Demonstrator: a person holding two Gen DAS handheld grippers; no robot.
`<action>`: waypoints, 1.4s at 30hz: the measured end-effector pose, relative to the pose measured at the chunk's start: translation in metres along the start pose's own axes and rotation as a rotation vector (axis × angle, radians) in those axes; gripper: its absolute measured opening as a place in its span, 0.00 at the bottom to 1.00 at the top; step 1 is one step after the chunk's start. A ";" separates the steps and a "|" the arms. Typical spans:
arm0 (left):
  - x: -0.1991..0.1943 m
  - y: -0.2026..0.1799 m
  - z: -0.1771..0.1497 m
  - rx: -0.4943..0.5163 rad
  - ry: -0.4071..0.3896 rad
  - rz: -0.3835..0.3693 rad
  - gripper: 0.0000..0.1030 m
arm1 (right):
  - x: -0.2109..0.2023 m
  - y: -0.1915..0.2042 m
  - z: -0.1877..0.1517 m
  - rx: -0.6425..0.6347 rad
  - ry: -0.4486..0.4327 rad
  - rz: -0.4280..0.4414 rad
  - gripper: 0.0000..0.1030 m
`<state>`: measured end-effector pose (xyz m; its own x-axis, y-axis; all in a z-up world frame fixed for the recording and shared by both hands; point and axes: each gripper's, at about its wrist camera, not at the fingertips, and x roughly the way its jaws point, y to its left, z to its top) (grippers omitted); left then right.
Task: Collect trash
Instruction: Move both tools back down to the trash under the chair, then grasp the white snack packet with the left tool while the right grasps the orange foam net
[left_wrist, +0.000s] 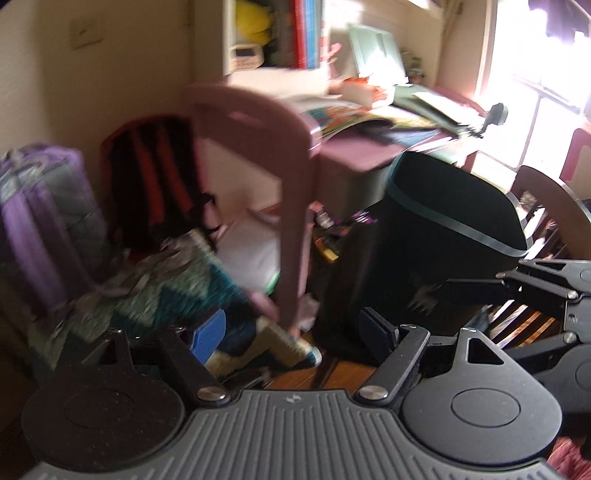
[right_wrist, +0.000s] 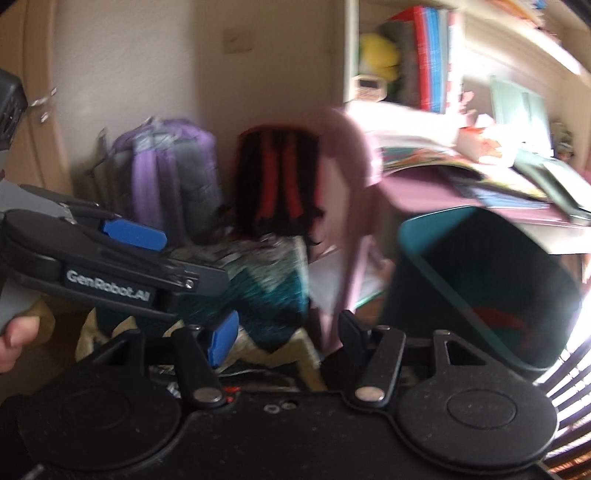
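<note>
1. The left claw (left_wrist: 291, 334) is seen with its jaws spread wide and nothing held between them; one blue pad (left_wrist: 207, 338) is visible on its left finger.
2. The right claw (right_wrist: 286, 338) is likewise held wide open and empty, its fingers pointed toward the floor clutter.
3. In the right wrist view the left claw (right_wrist: 135, 230) is seen from the side at the left edge, gripped by a hand (right_wrist: 14, 339).
4. A dark trash bin (left_wrist: 443, 229) with a teal rim is shown tilted, standing on the floor at the near edge of the tabletop (left_wrist: 362, 155); in the right wrist view its open mouth (right_wrist: 491, 280) is turned toward the camera, and something red (right_wrist: 498, 317) is made out inside, too blurred to be named.
5. A pink chair (left_wrist: 258, 166) is placed just left of the bin, at the tabletop's near corner.
6. A teal-and-white patterned cloth (left_wrist: 177, 288) is heaped on the floor before both claws.
7. A purple backpack (left_wrist: 40, 206) and a red-and-black backpack (left_wrist: 151, 177) are leaned against the wall behind the cloth.
8. Books and papers (left_wrist: 369, 114) are piled across the tabletop.
</note>
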<state>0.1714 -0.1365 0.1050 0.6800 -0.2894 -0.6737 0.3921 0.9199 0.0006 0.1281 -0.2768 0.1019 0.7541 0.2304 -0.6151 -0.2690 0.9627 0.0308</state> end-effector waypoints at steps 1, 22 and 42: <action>0.000 0.009 -0.008 -0.006 0.007 0.011 0.77 | 0.007 0.008 -0.002 -0.007 0.012 0.014 0.57; 0.098 0.189 -0.176 -0.210 0.197 0.155 0.81 | 0.226 0.125 -0.091 -0.026 0.264 0.221 0.58; 0.302 0.293 -0.340 -0.137 0.580 0.267 0.91 | 0.469 0.156 -0.229 -0.005 0.575 0.189 0.58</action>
<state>0.2809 0.1361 -0.3490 0.2830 0.1080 -0.9530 0.1480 0.9768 0.1547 0.3023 -0.0516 -0.3620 0.2483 0.2823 -0.9266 -0.3706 0.9115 0.1784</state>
